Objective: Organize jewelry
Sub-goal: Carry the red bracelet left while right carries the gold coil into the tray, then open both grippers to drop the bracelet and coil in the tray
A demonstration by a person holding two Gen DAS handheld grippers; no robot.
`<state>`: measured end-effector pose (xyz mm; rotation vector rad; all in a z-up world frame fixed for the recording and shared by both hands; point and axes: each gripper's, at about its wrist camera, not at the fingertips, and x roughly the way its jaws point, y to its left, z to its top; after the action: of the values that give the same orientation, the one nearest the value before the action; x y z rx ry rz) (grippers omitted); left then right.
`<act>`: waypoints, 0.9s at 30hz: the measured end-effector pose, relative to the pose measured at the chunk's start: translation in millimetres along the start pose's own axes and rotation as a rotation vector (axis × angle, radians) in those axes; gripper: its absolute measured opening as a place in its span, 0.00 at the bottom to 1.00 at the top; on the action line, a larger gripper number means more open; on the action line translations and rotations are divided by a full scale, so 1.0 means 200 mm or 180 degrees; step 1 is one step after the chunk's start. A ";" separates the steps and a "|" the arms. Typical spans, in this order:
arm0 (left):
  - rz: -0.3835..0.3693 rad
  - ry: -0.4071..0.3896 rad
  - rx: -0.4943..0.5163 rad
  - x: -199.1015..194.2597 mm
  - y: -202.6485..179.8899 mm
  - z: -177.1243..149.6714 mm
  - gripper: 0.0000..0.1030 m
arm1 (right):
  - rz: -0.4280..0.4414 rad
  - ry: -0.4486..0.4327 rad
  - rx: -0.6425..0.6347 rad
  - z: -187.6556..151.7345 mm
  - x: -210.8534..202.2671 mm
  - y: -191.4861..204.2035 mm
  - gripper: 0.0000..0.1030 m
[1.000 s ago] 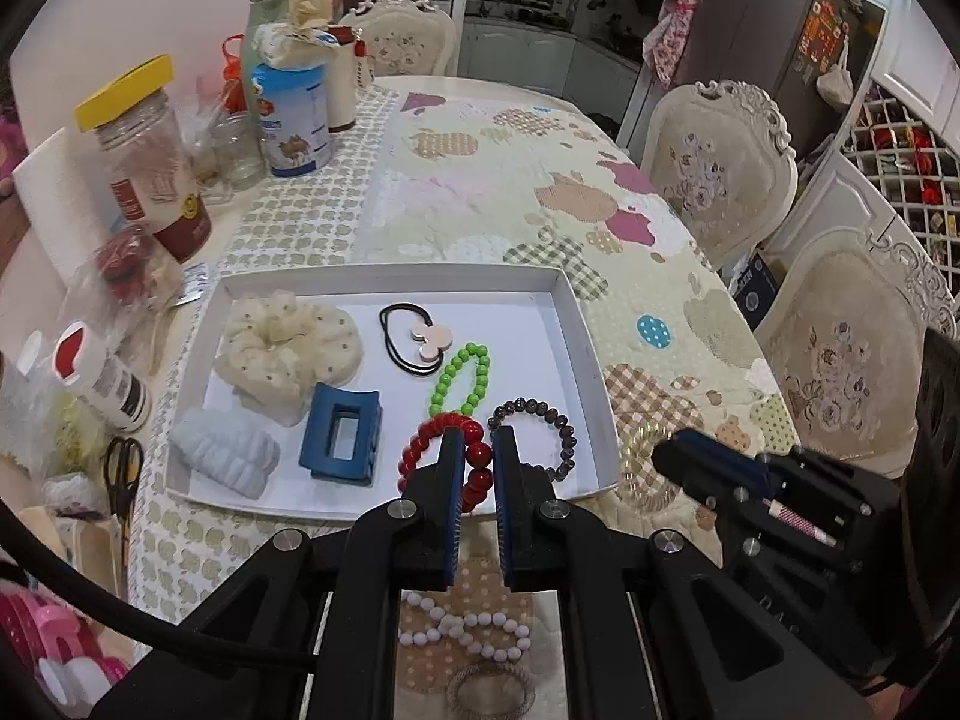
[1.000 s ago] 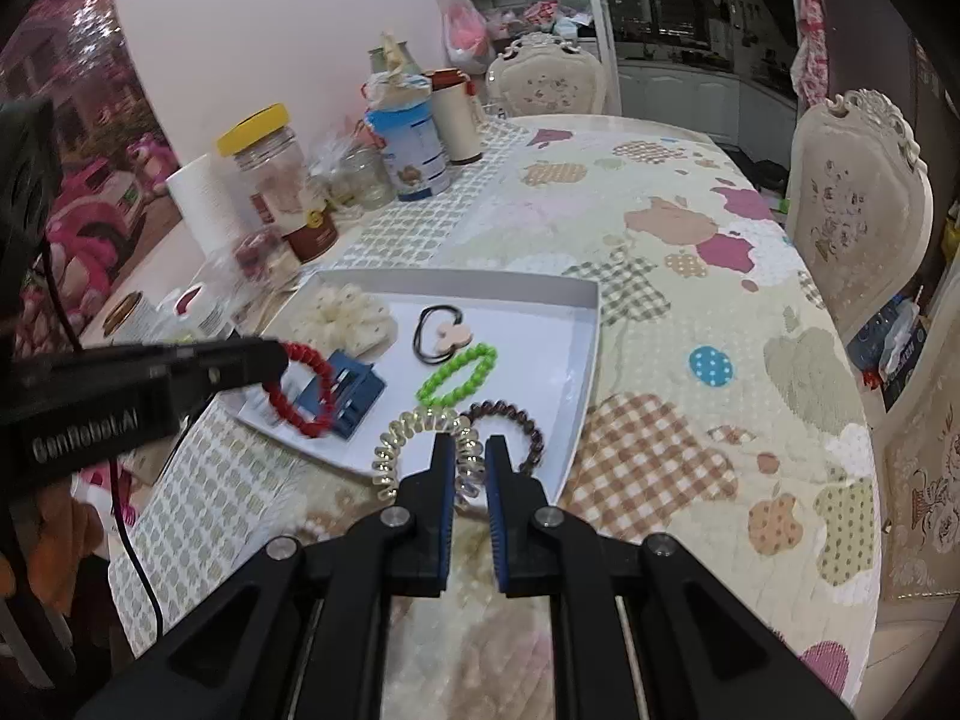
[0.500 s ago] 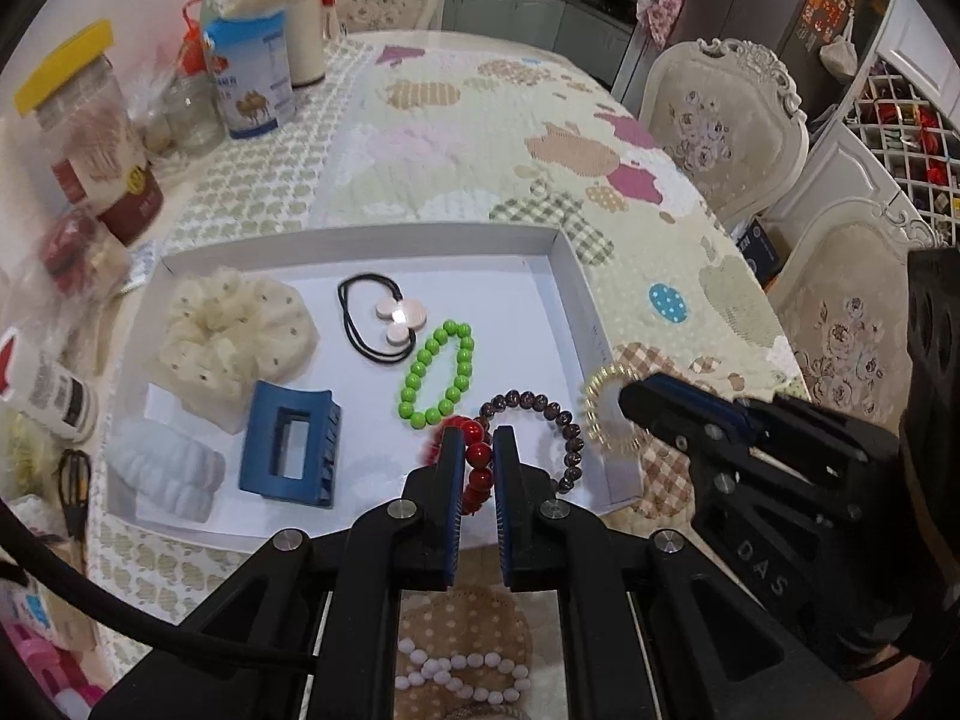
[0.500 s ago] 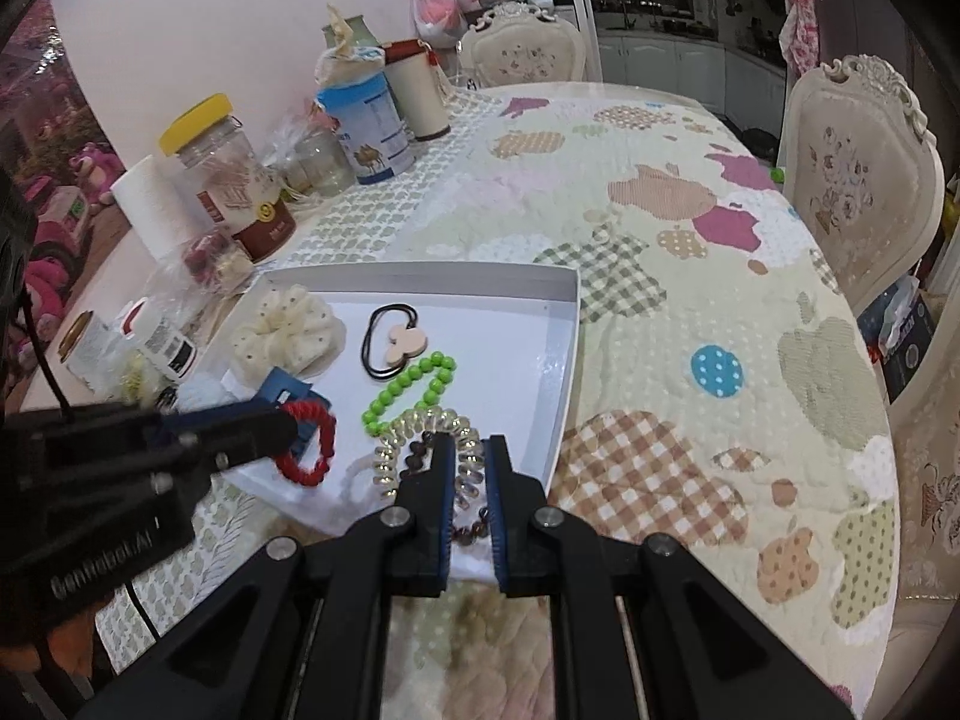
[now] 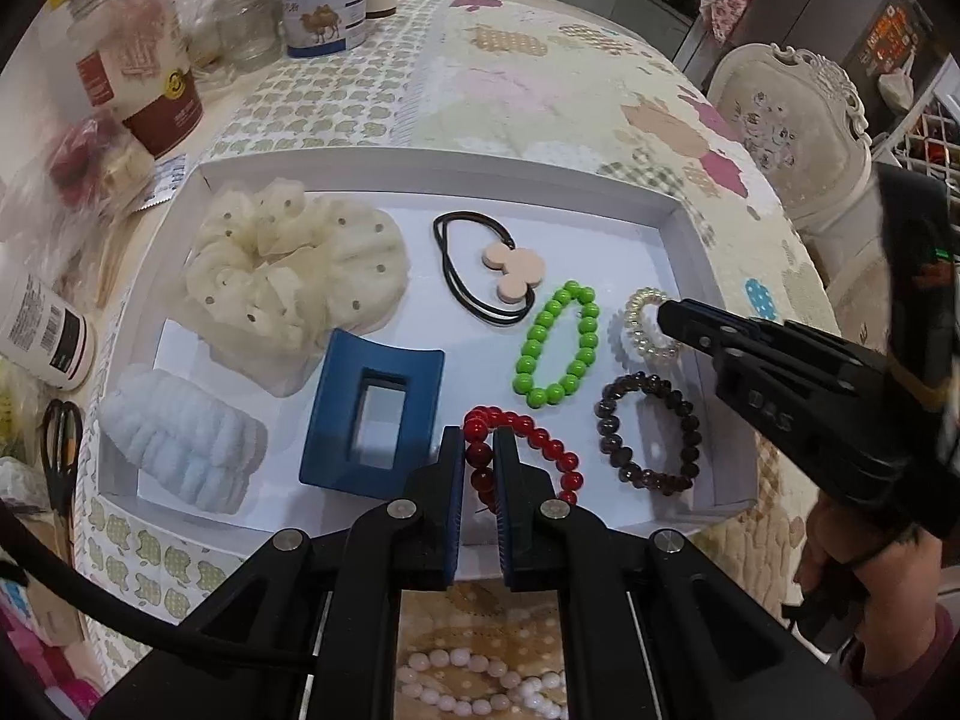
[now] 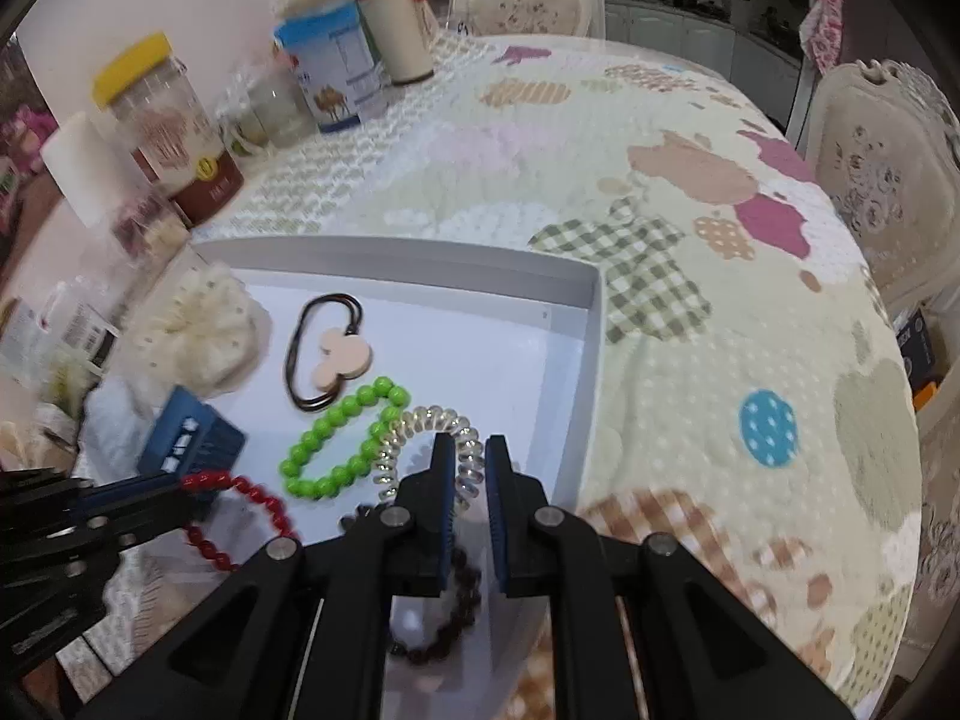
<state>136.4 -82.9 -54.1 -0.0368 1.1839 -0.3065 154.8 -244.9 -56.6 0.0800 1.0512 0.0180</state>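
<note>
Left claw [image 5: 479, 450] pinches the red bracelet [image 5: 543, 447], right claw [image 6: 467, 462] the half-hidden coil tie [image 6: 420, 426].

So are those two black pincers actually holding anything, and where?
Yes. The left gripper pinches the red bead bracelet by a bead on its near side; the right gripper grips the clear spiral hair tie by its coil.

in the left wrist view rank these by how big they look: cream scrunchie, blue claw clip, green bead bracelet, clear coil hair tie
Largest to smallest, as they appear:
1. cream scrunchie
2. blue claw clip
3. green bead bracelet
4. clear coil hair tie, partly hidden by the right gripper, so its full extent is unsure.
</note>
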 end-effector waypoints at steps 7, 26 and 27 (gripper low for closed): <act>0.0014 -0.0047 0.0034 -0.01 0.00 0.01 0.18 | -0.0152 0.0090 -0.0114 0.03 0.12 0.03 0.10; 0.0280 -0.0329 0.0066 -0.20 0.00 -0.07 0.30 | -0.0011 -0.0170 0.0108 -0.08 -0.18 0.10 0.36; 0.0294 -0.0350 0.0062 -0.22 0.00 -0.08 0.30 | -0.0010 -0.0176 0.0109 -0.09 -0.19 0.11 0.36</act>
<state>107.9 -69.8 -20.9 0.0178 1.0700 -0.2319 120.6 -224.4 -31.1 0.1094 0.9964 -0.0050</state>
